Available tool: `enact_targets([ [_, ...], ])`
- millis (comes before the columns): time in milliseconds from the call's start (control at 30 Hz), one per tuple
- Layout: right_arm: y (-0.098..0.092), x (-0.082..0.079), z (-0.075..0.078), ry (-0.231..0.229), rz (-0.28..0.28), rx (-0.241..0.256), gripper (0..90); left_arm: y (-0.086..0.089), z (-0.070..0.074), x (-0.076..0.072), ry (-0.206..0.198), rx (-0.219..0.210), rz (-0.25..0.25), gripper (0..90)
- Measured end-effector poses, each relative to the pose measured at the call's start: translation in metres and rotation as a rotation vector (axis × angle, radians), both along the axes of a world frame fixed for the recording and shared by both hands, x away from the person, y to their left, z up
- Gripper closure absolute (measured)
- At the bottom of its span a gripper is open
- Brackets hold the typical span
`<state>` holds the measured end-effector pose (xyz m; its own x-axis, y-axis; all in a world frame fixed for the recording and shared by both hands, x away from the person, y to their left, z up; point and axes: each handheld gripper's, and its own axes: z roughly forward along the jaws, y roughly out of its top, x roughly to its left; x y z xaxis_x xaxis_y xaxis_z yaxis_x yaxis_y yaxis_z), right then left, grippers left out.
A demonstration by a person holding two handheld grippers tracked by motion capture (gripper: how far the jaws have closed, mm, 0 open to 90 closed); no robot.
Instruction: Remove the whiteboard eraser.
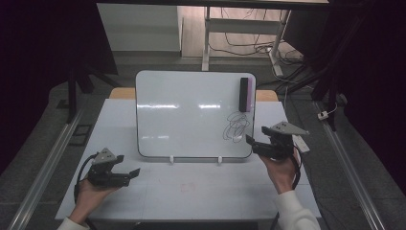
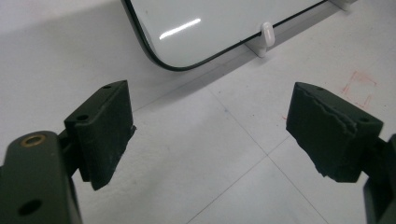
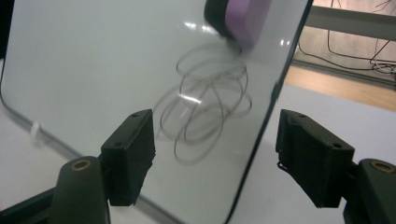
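My right gripper [image 1: 256, 142] stands with its jaws wide apart and nothing between them, raised just in front of the lower right corner of the whiteboard [image 1: 191, 115]. In the right gripper view the scribble [image 3: 205, 112] lies straight ahead between the jaws, with the eraser [image 3: 238, 16] above it near the board's top edge. My left gripper [image 1: 128, 173] is likewise spread and empty, low over the table [image 1: 191, 191] near the board's lower left corner, well apart from the marks.

Progress, as I judge it: the work in hand looks to be wiping the board, and none of it is done. The scribble is whole and the eraser [image 1: 245, 94] sits untouched against the board's upper right, directly above the marks. Left to do: take the eraser, rub out the loops, put it back.

Limits of the record: the eraser is cut off at the top of the right gripper view and blurred, so I cannot tell how it clings to the board. Faint red marks [image 2: 357, 86] on the table are too dim to read. I cannot tell whether the right gripper clears the board's edge or touches it.
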<state>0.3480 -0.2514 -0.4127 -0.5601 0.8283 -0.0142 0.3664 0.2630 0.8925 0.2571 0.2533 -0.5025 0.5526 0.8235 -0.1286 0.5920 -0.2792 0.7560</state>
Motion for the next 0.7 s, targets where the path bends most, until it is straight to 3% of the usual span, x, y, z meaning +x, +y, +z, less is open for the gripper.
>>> enact_targets([
  [333, 0.022, 0.031, 0.025, -0.05, -0.085, 0.001, 30.9, -0.002, -0.001, 0.0, 0.008, 0.003, -0.004, 15.1],
  [700, 0.05, 0.056, 0.045, -0.097, -0.169, -0.059, 36.1, 0.002, -0.002, 0.0, 0.018, -0.01, -0.007, 14.8],
])
